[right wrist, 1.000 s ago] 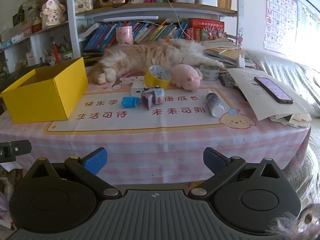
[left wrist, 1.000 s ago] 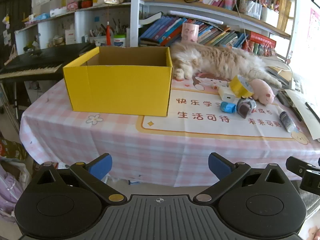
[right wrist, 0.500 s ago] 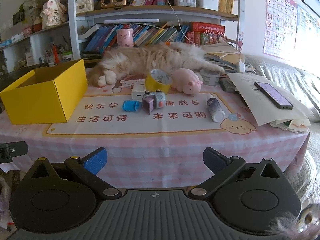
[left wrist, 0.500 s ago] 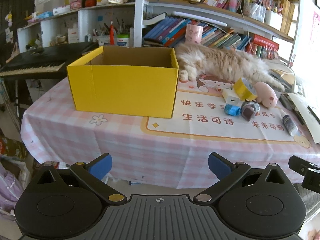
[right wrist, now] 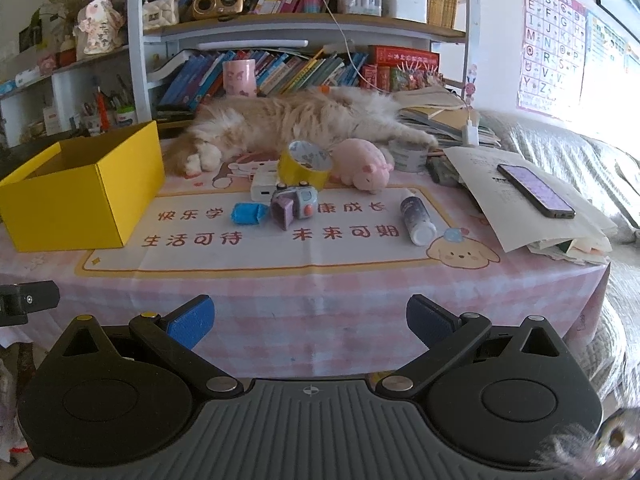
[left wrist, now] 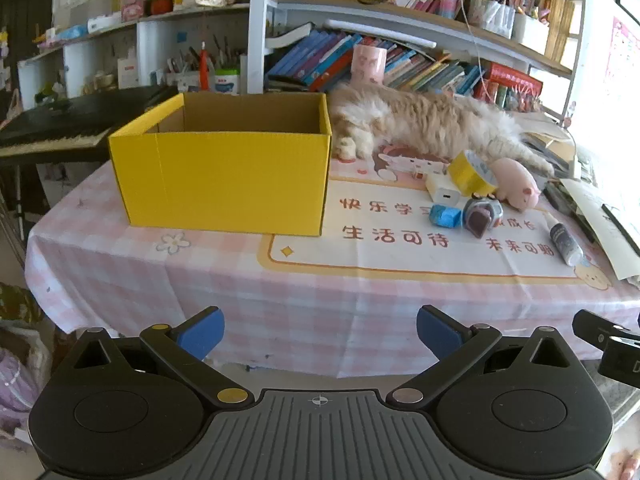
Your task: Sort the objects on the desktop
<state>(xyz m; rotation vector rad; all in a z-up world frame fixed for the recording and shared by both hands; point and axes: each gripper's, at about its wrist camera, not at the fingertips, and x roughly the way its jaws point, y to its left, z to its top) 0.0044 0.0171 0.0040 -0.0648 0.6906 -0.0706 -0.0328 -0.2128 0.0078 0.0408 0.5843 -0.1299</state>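
Both hand-held grippers are off the near edge of the table [right wrist: 320,280], nothing picked up yet. The left hand-held gripper [left wrist: 320,332] has its blue pads spread wide and empty, and so does the right hand-held gripper [right wrist: 310,322].

The clutter sits mid-table, with the yellow box [left wrist: 224,176] out at about 9 o'clock from it. My guesses on handling:

- Tape roll [right wrist: 306,166], leaning on the white charger [right wrist: 262,190]: light and stiff, so I'd pinch across the wall of the ring.
- Pink pig [right wrist: 364,164] at 3 o'clock of the tape: looks squishy and forgiving, grab the body anywhere.
- Blue wad [right wrist: 248,213]: crumpled, very light, probably compresses. Easy.
- Toy camera [right wrist: 294,204] just beside the wad: hard plastic with an odd shape. Go for the flat sides.
- Bottle [right wrist: 416,220], lying on its side at 3 o'clock of the camera: round and smooth, likely to roll or slip. Clamp across the middle.

The cat [right wrist: 296,120] is sprawled at 12 o'clock behind everything, so keep reaches low and slow.
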